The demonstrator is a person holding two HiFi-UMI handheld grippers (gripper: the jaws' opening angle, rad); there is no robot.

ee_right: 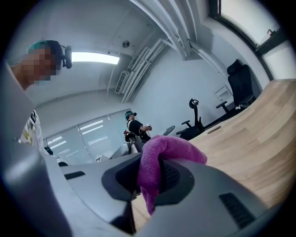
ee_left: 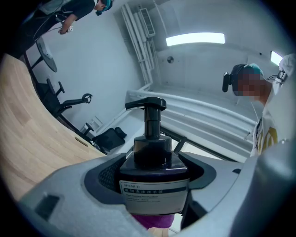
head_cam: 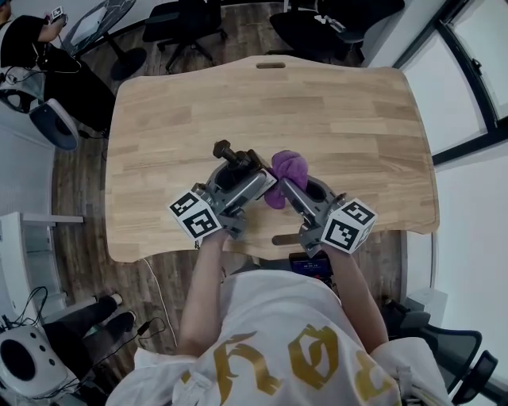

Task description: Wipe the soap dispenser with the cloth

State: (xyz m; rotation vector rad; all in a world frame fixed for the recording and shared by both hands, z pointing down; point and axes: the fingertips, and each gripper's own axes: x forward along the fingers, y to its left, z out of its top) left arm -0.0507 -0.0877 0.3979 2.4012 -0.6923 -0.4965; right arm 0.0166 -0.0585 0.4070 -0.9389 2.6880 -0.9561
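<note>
Head view showed left gripper (head_cam: pixel 240 174) clamping soap dispenser (head_cam: pixel 228 154), right gripper (head_cam: pixel 287 185) pinching cloth (head_cam: pixel 288 166); pressing cloth against it seemed next.

Under my fingers (head_cam: pixel 292 193) spreads a pale wooden tabletop (head_cam: pixel 341 119); beyond them black office chairs (head_cam: pixel 186 24) stand on dark plank flooring (head_cam: pixel 79 198), windows (head_cam: pixel 476 47) to their right.

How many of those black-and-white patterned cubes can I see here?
2. One cube sits on the left tool, which grips the soap bottle; the other on the right tool, which grips the purple cloth.
</note>
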